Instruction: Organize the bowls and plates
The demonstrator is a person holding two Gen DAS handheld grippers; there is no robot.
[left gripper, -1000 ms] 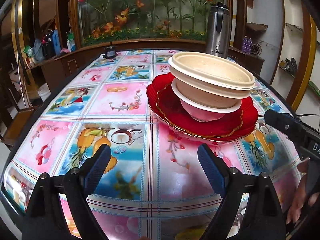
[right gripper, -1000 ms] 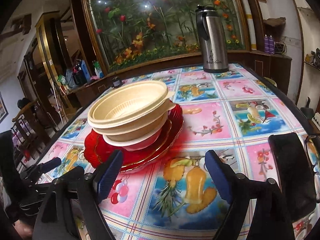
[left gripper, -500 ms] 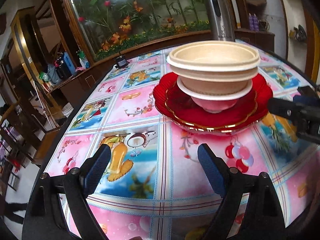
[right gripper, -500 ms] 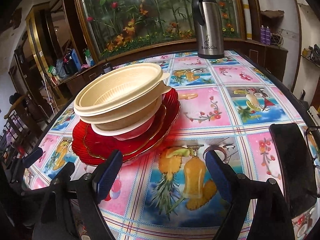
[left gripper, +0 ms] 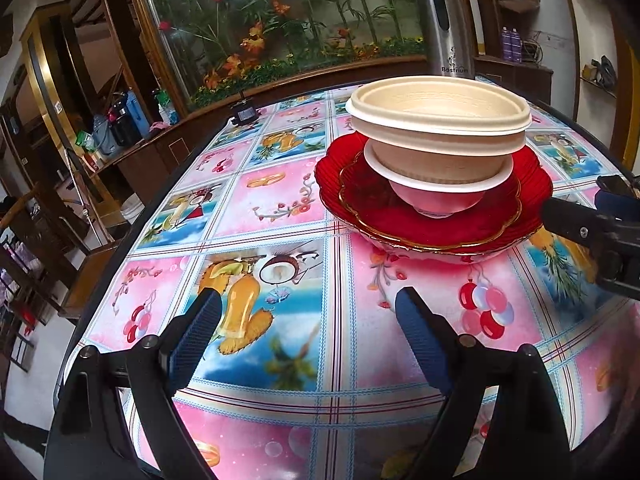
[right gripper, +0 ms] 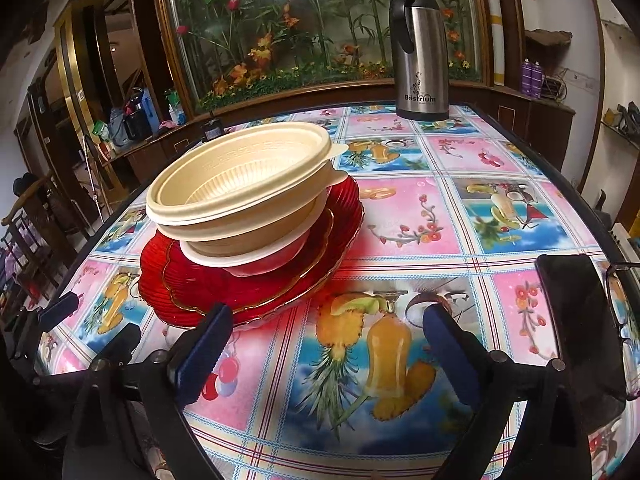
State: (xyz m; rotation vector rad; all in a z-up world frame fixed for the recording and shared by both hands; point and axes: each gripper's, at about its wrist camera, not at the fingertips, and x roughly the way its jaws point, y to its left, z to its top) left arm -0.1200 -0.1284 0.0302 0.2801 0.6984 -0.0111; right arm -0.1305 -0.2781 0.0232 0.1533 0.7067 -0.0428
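A stack of dishes stands on the flowered tablecloth: two red plates (left gripper: 436, 228) (right gripper: 256, 280) at the bottom, the upper one gold-rimmed. On them sits a pink bowl (left gripper: 436, 200) (right gripper: 264, 266), and nested cream bowls (left gripper: 440, 120) (right gripper: 240, 188) sit on top. My left gripper (left gripper: 306, 300) is open and empty, short of the stack and to its left. My right gripper (right gripper: 328, 314) hovers just in front of the plates' near rim. Its jaws are opening with nothing between them. One of its fingers (left gripper: 580, 228) shows at the right of the left wrist view.
A steel flask (right gripper: 420, 52) (left gripper: 444, 20) stands at the table's far edge, before a glass case of flowers. A black phone (right gripper: 580, 332) and glasses (right gripper: 624, 320) lie at the right edge. A small black object (left gripper: 244, 112) sits far left. Chairs stand beyond the left edge.
The left wrist view has rolled and swung, so the stack now sits level. My right gripper's jaws have spread a little wider. The stack has not moved on the table.
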